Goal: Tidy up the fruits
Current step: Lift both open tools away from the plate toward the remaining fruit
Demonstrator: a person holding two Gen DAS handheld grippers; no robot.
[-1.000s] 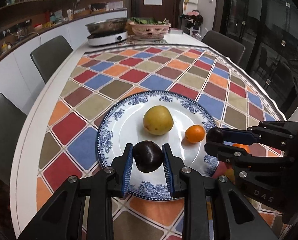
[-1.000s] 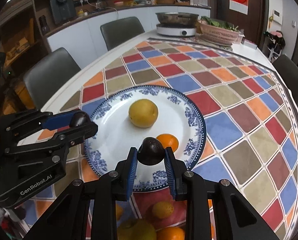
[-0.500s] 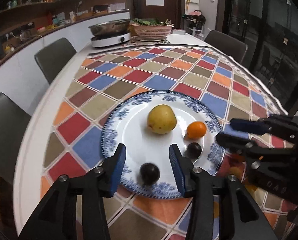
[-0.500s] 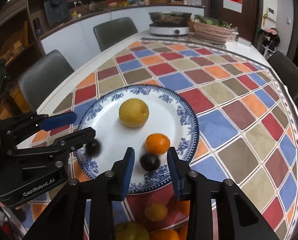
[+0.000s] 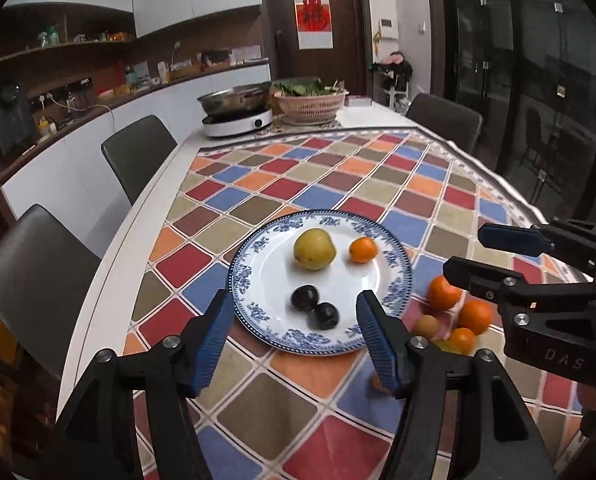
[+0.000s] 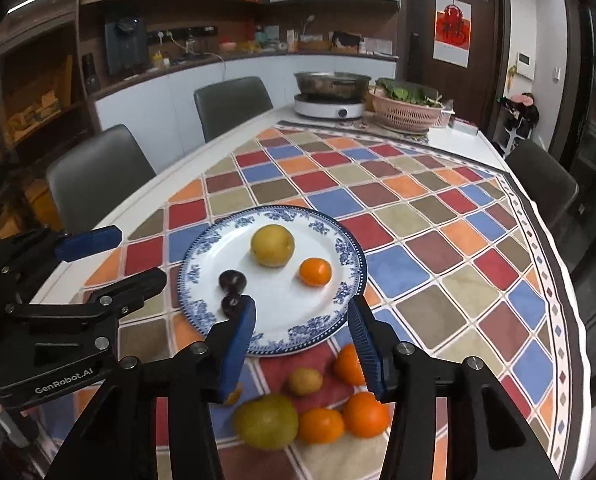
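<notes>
Counter under checked cloth; blue-rimmed plate lies just ahead of the left claw, holding pear, orange and two touching plums. Both claws gape empty, right claw above loose fruit lying off the plate. Likely firm, round, roll-prone, smooth-skinned: grip across the widest middle, lightly.

The left tongs are wide open and hold nothing. The right tongs are wide open too, with nothing between the blue pads. Both sit side by side, pointing forward
</notes>
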